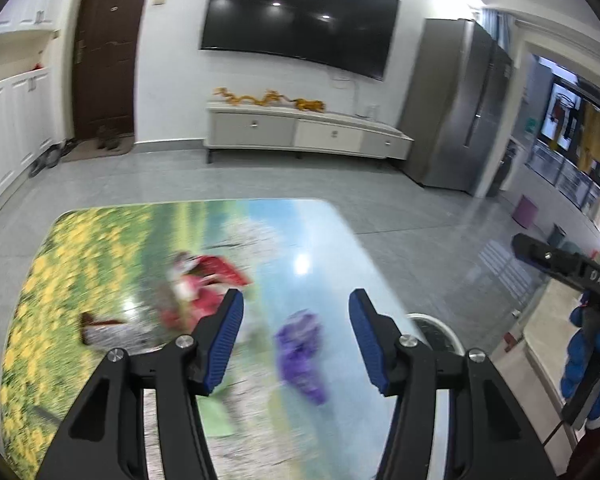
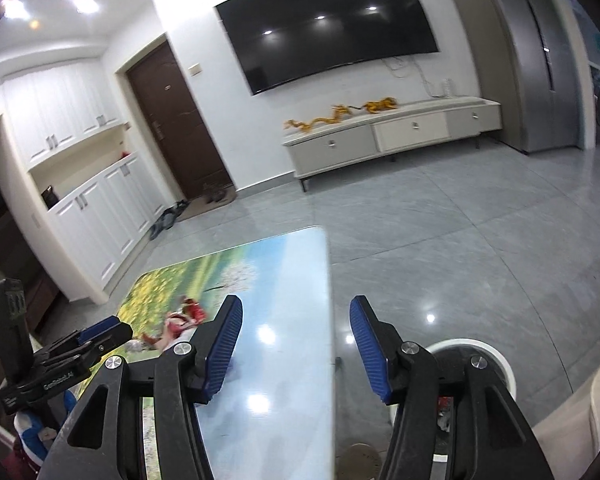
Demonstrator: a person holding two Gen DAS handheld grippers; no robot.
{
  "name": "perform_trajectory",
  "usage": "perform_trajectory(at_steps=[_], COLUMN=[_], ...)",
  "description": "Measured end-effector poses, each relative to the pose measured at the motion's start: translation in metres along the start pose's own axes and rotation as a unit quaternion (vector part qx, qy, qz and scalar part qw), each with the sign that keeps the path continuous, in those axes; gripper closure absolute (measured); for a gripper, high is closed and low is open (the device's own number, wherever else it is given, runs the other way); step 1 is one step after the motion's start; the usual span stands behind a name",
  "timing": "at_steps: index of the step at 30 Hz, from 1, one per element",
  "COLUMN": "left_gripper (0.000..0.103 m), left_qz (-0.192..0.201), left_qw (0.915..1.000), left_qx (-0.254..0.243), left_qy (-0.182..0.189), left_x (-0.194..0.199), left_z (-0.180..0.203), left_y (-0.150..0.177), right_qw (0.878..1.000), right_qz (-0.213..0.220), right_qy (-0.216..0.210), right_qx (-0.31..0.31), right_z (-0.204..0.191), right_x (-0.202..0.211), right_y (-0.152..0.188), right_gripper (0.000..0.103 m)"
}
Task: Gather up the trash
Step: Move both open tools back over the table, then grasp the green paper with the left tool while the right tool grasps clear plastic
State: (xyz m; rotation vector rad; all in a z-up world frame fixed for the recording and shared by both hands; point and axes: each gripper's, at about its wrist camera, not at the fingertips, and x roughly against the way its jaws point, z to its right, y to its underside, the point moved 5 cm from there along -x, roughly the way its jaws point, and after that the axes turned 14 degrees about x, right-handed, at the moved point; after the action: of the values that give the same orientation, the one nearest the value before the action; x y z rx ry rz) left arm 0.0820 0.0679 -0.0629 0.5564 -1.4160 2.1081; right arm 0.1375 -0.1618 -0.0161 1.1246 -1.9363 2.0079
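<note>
My left gripper [image 1: 296,300] is open over a table [image 1: 100,280] whose top carries a printed meadow picture; nothing is between its fingers. A blurred purple patch [image 1: 302,356] lies below the jaws, and I cannot tell whether it is print or a loose thing. My right gripper [image 2: 296,304] is open and holds nothing, over the table's right edge [image 2: 328,320]. A round white bin [image 2: 500,360] stands on the floor right of the table, with scraps inside; its rim [image 1: 440,322] shows past the left gripper's right finger. Each gripper appears in the other's view: right gripper [image 1: 560,268], left gripper [image 2: 100,334].
Grey tiled floor [image 2: 460,240] stretches to a low TV cabinet [image 1: 300,132] under a wall TV [image 1: 300,20]. A brown door [image 1: 104,56], white cupboards [image 2: 100,220] and shoes [image 2: 168,216] are at the left, a steel fridge [image 1: 460,100] at the right. A blue sleeve [image 1: 588,360] is at the right edge.
</note>
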Motion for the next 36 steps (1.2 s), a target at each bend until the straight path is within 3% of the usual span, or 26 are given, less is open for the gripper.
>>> perform_trajectory(at_steps=[5, 10, 25, 30, 36], left_gripper=[0.05, 0.05, 0.051, 0.051, 0.065], left_qz=[-0.011, -0.052, -0.106, -0.113, -0.124], left_qw=[0.9991, 0.9959, 0.9907, 0.9898, 0.9885], left_qx=[0.025, 0.059, 0.08, 0.085, 0.087], left_qy=[-0.032, -0.046, -0.03, -0.018, -0.002], left_x=[0.001, -0.02, -0.068, -0.072, -0.076], left_z=[-0.053, -0.088, -0.107, -0.111, -0.115], left_y=[0.009, 0.026, 0.045, 0.048, 0.054], right_qw=[0.999, 0.997, 0.975, 0.965, 0.958], right_qz=[-0.019, -0.046, -0.139, -0.181, -0.222], right_qy=[-0.029, -0.058, -0.131, -0.13, -0.122], right_qx=[0.02, 0.034, 0.117, 0.139, 0.137], right_z=[-0.032, -0.061, -0.148, -0.168, -0.172], right_x=[-0.029, -0.061, -0.16, -0.199, -0.228], right_y=[-0.002, 0.008, 0.017, 0.029, 0.045], right_gripper=[0.05, 0.05, 0.05, 0.052, 0.063])
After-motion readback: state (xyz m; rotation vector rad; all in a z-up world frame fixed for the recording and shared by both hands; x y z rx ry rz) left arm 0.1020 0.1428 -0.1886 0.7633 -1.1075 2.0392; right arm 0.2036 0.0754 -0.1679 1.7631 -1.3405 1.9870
